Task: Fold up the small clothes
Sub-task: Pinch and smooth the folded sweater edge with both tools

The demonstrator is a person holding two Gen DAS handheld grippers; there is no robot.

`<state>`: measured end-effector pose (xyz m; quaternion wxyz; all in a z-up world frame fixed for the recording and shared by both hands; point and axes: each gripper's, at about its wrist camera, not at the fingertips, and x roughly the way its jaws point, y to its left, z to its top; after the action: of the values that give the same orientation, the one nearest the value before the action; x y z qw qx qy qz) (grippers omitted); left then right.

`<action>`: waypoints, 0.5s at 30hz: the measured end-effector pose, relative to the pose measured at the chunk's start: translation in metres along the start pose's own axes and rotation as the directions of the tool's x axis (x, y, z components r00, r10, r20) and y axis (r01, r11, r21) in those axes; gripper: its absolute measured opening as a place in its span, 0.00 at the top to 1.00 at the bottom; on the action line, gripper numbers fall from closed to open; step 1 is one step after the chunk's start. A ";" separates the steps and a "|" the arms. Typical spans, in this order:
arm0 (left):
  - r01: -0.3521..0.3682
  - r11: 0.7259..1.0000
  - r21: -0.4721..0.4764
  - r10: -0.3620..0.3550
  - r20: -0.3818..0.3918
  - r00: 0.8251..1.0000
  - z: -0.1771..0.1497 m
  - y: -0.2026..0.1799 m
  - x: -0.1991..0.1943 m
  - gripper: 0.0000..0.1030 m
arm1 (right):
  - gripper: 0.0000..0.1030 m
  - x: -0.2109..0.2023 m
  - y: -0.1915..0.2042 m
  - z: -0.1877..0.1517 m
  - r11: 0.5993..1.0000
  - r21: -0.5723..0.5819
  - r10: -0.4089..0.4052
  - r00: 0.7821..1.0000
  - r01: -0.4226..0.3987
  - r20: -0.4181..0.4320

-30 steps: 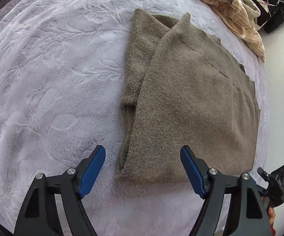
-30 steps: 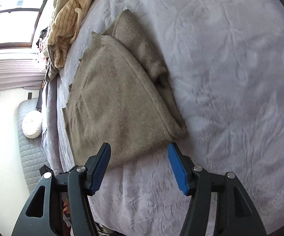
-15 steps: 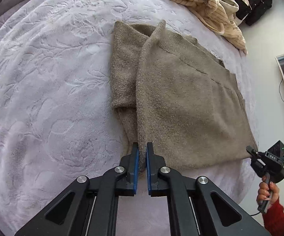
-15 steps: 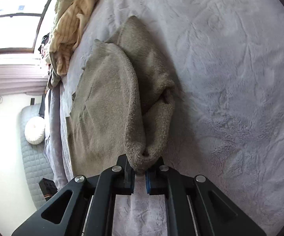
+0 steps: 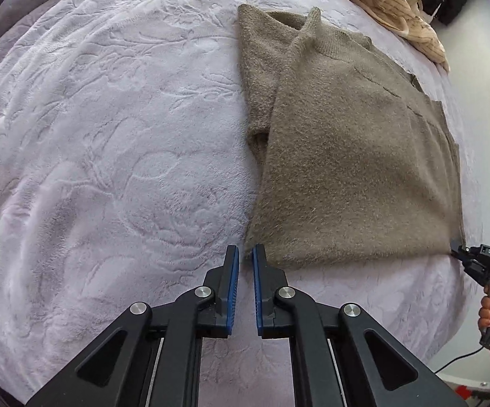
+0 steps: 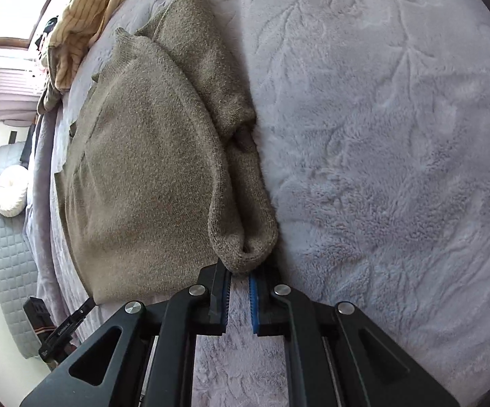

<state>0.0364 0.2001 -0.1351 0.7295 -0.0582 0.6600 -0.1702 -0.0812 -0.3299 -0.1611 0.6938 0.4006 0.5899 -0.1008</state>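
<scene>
Across the big plush lilac blanket (image 5: 109,142), the danger was the whole fold coming undone. The taupe knit sweater (image 5: 346,156) lay flat with one side already turned in, and a lift on uneven grips would likely have dragged that tucked sleeve loose, or skewed the hem line. A heavy, fuzzy knit like this looked liable to slide out of a shallow bite. The pile of striped clothes (image 5: 404,3) at the far edge lay well apart from the sweater, so there was little risk of a snag there.

The right gripper (image 6: 239,273) had its fingers pinched on the near corner, where the doubled layers bunched into a thick roll. That was a fat bite, and the inner layer could have slipped free.

The left gripper (image 5: 243,254) was the real worry. Its fingers were pressed together right at the sweater's other near corner, the hem touching the tips. Only blanket showed in the slit between the pads, though, and I could not tell whether any knit was caught. If not, that corner would have stayed behind on a lift.
</scene>
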 end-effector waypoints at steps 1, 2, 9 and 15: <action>-0.019 1.000 -0.001 0.019 0.002 1.000 -0.004 0.004 -0.002 0.91 | 0.92 -0.003 0.001 -0.002 1.000 0.003 -0.012 1.000 0.012 -0.001; -0.023 1.000 -0.009 0.023 0.000 1.000 -0.007 0.006 -0.004 0.91 | 0.92 -0.006 0.001 -0.006 1.000 0.003 -0.023 1.000 0.023 -0.002; 0.065 0.997 -0.050 -0.060 0.084 0.995 -0.009 0.005 -0.042 0.91 | 0.92 -0.020 0.040 -0.036 0.994 -0.108 -0.036 0.999 0.035 -0.002; 0.071 0.996 0.055 -0.075 0.062 0.995 0.020 -0.040 -0.017 0.91 | 0.92 0.001 0.104 -0.037 0.964 -0.263 -0.046 0.999 0.049 0.017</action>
<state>0.0477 0.1655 -0.1044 0.7449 -0.0684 0.6288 -0.2122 -0.0451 -0.2361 -0.1160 0.7416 0.2901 0.6036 -0.0402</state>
